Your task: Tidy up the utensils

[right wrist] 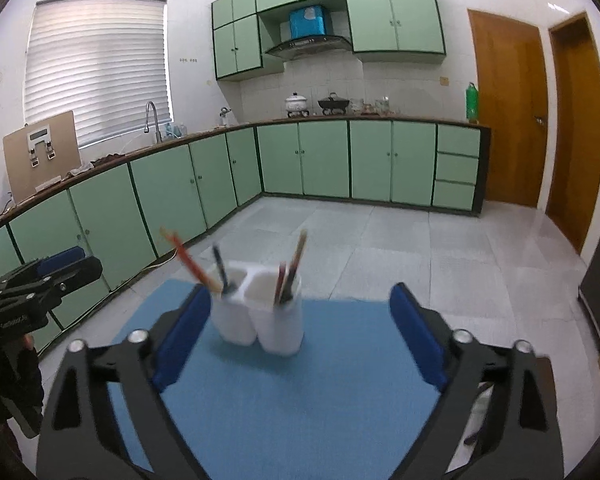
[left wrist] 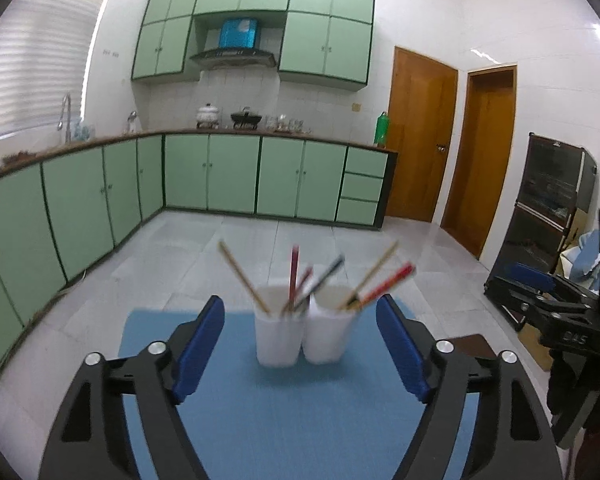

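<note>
The left gripper (left wrist: 300, 344) has two black angular arms with triangular cut-outs, each carrying a long blue pad on its inner face and two round silver screw heads on top. The right gripper (right wrist: 300, 336) is built alike: black frame, blue pads (right wrist: 418, 344), silver screw heads near the joints. Seen from the side in the other camera, each gripper body bears small pale lettering too blurred to read, and a dark glove or sleeve shows below it

2 white holders (left wrist: 300, 336) side by side w/ approx. 7 chopsticks (left wrist: 294, 276), 1 blue mat (left wrist: 300, 420), 2 grippers (left wrist: 300, 344).
</note>
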Available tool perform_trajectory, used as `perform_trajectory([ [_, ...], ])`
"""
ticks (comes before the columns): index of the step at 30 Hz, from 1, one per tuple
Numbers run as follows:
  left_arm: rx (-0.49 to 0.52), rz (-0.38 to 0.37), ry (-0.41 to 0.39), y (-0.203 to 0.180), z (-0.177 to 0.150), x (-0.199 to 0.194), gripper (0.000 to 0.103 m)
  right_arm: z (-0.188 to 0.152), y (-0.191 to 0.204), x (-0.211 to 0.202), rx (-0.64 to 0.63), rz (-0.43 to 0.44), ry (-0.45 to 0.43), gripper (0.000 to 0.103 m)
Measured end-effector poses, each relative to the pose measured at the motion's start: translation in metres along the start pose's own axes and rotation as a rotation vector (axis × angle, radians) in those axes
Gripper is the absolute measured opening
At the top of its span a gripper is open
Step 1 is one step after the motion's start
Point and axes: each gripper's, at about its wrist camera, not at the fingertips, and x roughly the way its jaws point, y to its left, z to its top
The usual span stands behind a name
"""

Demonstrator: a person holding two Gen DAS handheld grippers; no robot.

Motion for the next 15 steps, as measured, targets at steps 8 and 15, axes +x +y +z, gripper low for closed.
perform_trajectory([
  [8, -0.019, 0.032, 0.084, -0.003, -0.059, -0.023, 0.086, -0.055, 0.014, -0.029, 0.032, 0.024, 0.067, 0.097],
  [15, -0.004, 0.041, 0.079, -0.017, -0.075, -0.051, 0.086, -0.07, 0.034, -0.05, 0.005, 0.036, 0.061, 0.097],
])
